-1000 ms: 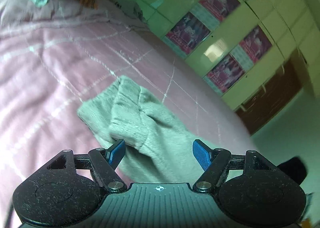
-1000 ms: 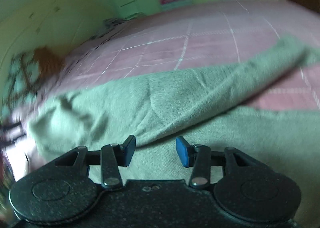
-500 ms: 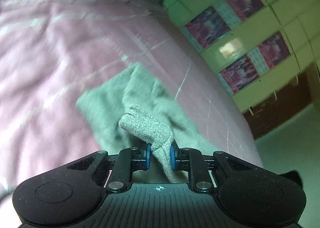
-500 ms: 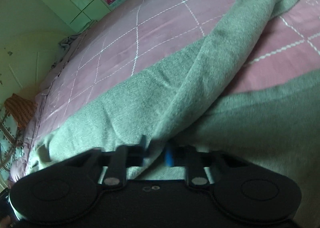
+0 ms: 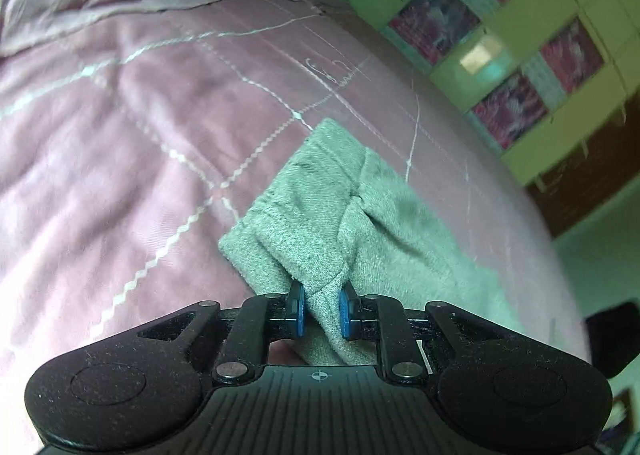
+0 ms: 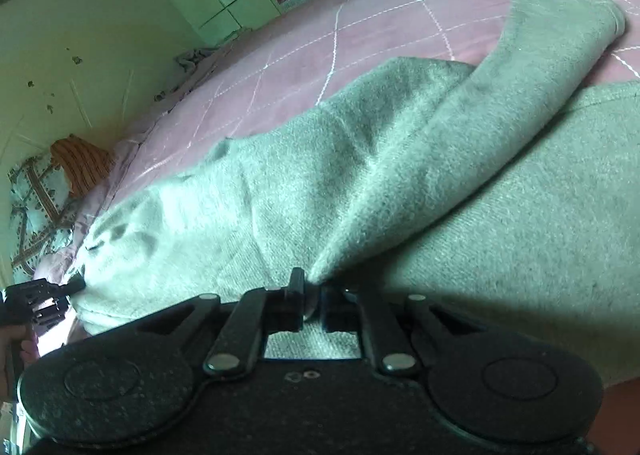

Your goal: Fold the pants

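Grey-green fleece pants [image 6: 400, 183] lie spread on a pink quilted bed [image 5: 120, 127]. My left gripper [image 5: 319, 309] is shut on a bunched cuff end of the pants [image 5: 320, 223], lifted slightly off the bed. My right gripper [image 6: 312, 301] is shut on a fold of the pants near its middle, with one leg [image 6: 540, 55] draped away to the far right. The left gripper also shows at the far left of the right wrist view [image 6: 40, 299], pinching the pants' end.
Green cupboards with red posters [image 5: 500, 47] stand beyond the bed. Patterned pillows [image 6: 36, 199] and an orange striped cloth [image 6: 80, 163] lie at the head of the bed. A dark wooden panel [image 5: 592, 175] is at the right.
Both grippers were open a second ago and have closed on the pants. The left has lifted the cuff; the right has pulled its fold up.
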Available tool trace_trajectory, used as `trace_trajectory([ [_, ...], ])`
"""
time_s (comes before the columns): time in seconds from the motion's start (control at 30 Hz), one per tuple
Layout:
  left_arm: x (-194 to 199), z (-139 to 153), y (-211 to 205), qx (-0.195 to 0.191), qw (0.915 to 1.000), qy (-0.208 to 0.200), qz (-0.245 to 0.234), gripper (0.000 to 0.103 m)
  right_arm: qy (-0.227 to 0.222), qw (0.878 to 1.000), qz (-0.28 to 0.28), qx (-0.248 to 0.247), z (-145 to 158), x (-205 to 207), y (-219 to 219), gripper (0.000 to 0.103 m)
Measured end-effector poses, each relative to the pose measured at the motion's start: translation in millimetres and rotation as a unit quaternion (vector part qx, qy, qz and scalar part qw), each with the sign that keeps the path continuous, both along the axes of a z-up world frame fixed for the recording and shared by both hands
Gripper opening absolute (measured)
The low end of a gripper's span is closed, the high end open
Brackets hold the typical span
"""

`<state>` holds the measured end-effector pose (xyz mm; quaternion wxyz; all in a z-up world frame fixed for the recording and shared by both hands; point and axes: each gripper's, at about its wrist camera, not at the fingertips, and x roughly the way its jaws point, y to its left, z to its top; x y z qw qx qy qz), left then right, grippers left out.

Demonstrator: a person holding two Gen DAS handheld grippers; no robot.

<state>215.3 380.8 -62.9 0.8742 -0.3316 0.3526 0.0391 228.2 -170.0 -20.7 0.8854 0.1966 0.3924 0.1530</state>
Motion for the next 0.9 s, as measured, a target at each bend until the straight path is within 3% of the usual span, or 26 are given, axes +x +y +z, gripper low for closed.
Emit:
trace_trajectory([
  [0.1, 0, 11, 3, 0.000, 0.9999, -0.012, 0.001, 0.018, -0.001, 1.000, 0.004, -0.008, 2, 1, 0, 0.007],
  [0.2, -4, 24, -1, 0.029, 0.9991, -0.028, -0.007, 0.018, -0.018, 1.000, 0.011, -0.001, 15, -4, -1, 0.007],
  [0.3, -4, 22, 0, 0.051, 0.9987, -0.007, -0.003, 0.018, -0.025, 1.000, 0.018, 0.005, 19, -18, -2, 0.007],
  [0.43, 6, 17, -3, 0.050, 0.9987, 0.005, 0.002, 0.018, -0.007, 1.000, 0.011, -0.001, -3, -20, -1, 0.007],
  [0.53, 0, 49, -6, 0.049, 0.9936, -0.099, -0.021, 0.018, -0.026, 1.000, 0.002, 0.007, 7, -21, -3, 0.007],
  [0.57, -8, 63, -8, 0.049, 0.9854, -0.160, -0.029, 0.018, -0.041, 0.999, 0.003, 0.010, 14, -23, -3, 0.007],
  [0.6, -19, 72, -9, 0.045, 0.9713, -0.230, -0.038, 0.018, -0.059, 0.998, 0.005, 0.011, 21, -26, -5, 0.007],
  [0.63, -29, 73, -11, 0.045, 0.9595, -0.275, -0.040, 0.018, -0.072, 0.997, 0.005, 0.011, 26, -28, -7, 0.007],
  [0.67, -28, 66, -11, 0.056, 0.9643, -0.256, -0.040, 0.018, -0.083, 0.996, 0.004, 0.015, 29, -30, -9, 0.007],
  [0.73, -4, 31, -6, 0.069, 0.9923, -0.095, -0.038, 0.018, -0.073, 0.997, 0.010, 0.016, 20, -28, -11, 0.007],
  [0.77, 2, 15, -5, 0.074, 0.9957, -0.036, -0.042, 0.018, -0.050, 0.999, 0.015, 0.006, 10, -24, -9, 0.007],
  [0.8, 1, 7, -4, 0.077, 0.9956, -0.025, -0.047, 0.018, -0.029, 0.999, 0.015, -0.001, 1, -22, -8, 0.007],
  [0.9, -6, 8, 2, 0.052, 0.9973, -0.039, -0.034, 0.018, -0.033, 0.999, 0.011, 0.001, 0, -23, -8, 0.007],
])
